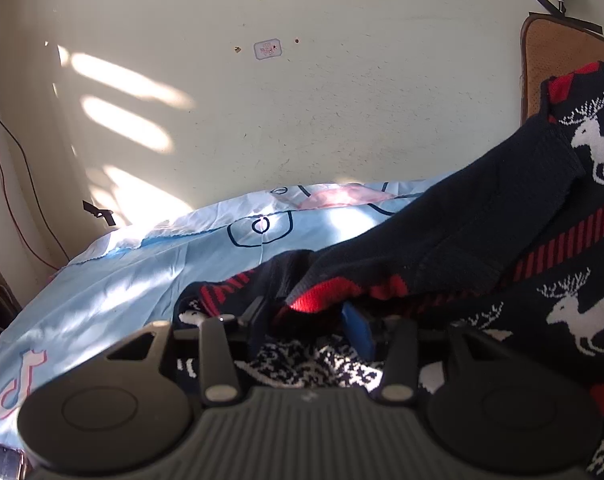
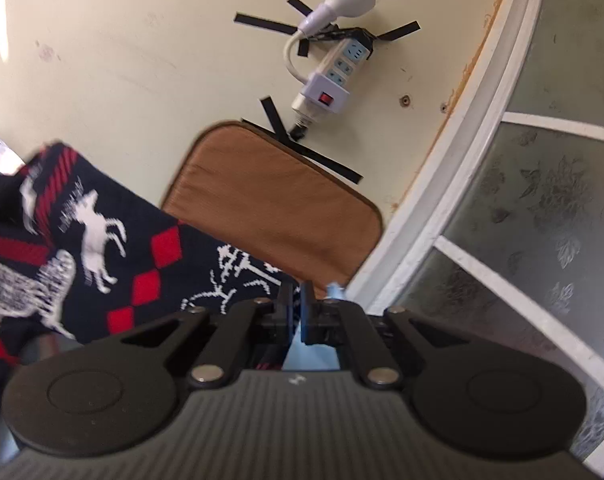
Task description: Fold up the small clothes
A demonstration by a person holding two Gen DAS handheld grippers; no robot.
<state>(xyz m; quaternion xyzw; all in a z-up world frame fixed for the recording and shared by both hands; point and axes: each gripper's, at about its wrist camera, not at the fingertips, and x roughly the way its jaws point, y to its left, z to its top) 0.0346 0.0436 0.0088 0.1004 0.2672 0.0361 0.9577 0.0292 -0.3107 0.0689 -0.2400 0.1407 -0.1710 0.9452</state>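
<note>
A dark navy knit sweater [image 1: 501, 240] with white reindeer and red bands lies bunched on the light blue bedsheet [image 1: 142, 272]. Its sleeve with a red cuff [image 1: 329, 294] drapes across the left wrist view. My left gripper [image 1: 305, 320] has its fingers spread wide, pushed into the sweater folds, with fabric lying between them. In the right wrist view the same sweater [image 2: 102, 256] fills the left side. My right gripper [image 2: 298, 312] is shut, its jaws nearly together at the sweater's edge; whether fabric is pinched is unclear.
A brown cushion [image 2: 274, 208] leans on the cream wall [image 1: 302, 100] behind the sweater. A white power strip [image 2: 333, 76] with a bulb is taped to the wall. A frosted glass window [image 2: 541, 220] with white frame is at right. A phone [image 1: 2, 464] lies at the sheet's near left.
</note>
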